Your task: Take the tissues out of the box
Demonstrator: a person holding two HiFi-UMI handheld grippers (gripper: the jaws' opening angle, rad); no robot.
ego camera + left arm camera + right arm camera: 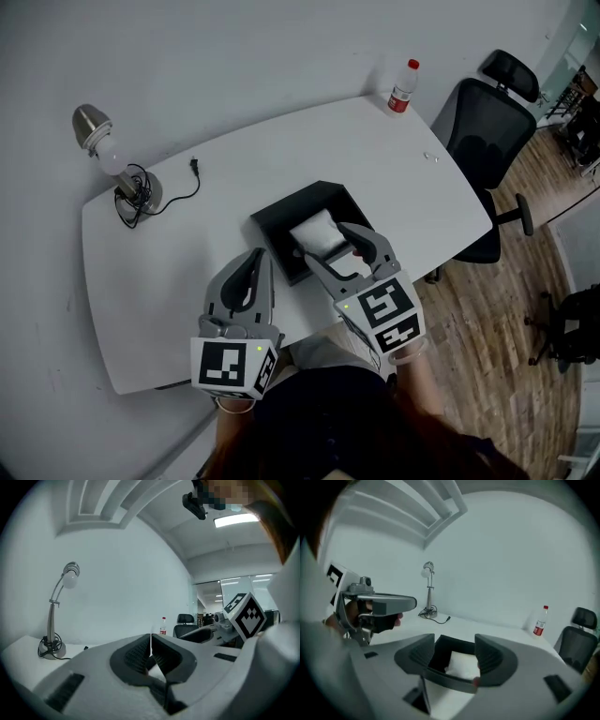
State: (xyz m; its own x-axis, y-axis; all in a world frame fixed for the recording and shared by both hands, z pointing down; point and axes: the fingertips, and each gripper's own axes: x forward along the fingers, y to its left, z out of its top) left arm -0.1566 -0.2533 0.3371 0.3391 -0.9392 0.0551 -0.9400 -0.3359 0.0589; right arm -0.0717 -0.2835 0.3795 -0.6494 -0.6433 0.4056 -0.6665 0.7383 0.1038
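**A:** Looking down in the head view: white tissues (314, 227) lie in the black box (281, 223) on the table (187, 262). And the left tool (258, 255)?

**B:** Its view: jaws together, empty. The right tool (325, 242) view: jaws apart, tissues showing between them (soft, light, probably). Pinch the top edge gently.

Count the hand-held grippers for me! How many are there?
2. The left hand-held gripper hovers over the table beside the black box, jaws together. The right hand-held gripper reaches over the white tissues in it, jaws apart. None seem hidden.
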